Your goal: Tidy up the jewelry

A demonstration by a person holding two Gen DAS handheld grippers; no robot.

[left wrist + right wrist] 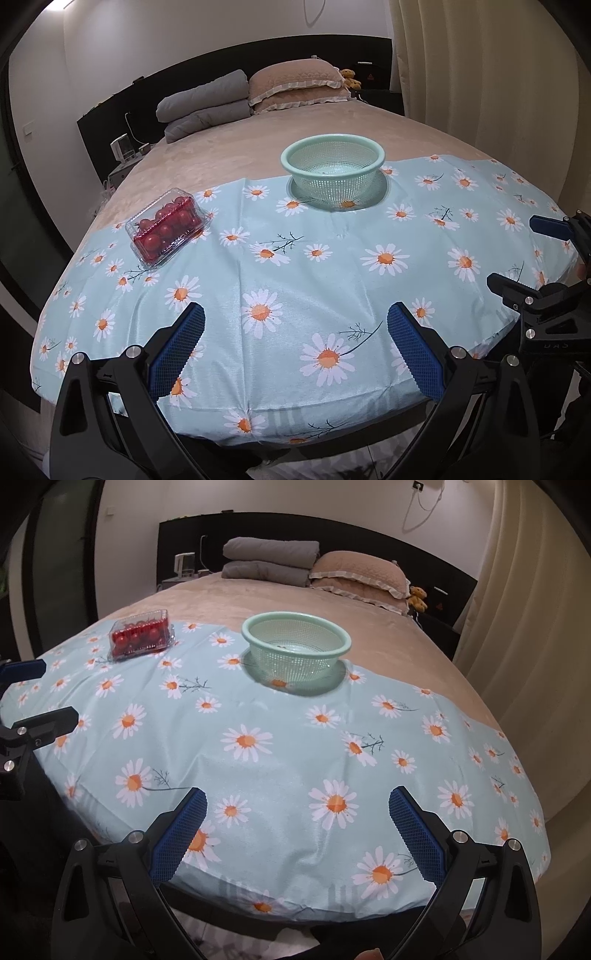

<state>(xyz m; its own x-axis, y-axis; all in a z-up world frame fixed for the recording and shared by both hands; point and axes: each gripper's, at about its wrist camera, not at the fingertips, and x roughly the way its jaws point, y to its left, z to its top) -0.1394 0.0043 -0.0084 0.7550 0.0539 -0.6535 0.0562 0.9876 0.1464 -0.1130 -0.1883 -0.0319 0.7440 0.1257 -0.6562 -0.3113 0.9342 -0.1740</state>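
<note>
From the left wrist, the left claw (295, 347) gapes empty with the clear box of red round things (164, 227) ahead-left, long axis slanting away rightward, while from the right wrist the right claw (297, 830), also spread empty, sees it (140, 634) farther, so left is nearer; no jewelry is visible

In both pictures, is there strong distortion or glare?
Left wrist view: fisheye bends the daisy-print blue cloth into a dome; corners dark. Right wrist view: same bending; the green plastic mesh basket casts a soft shadow; no strong glare.
</note>
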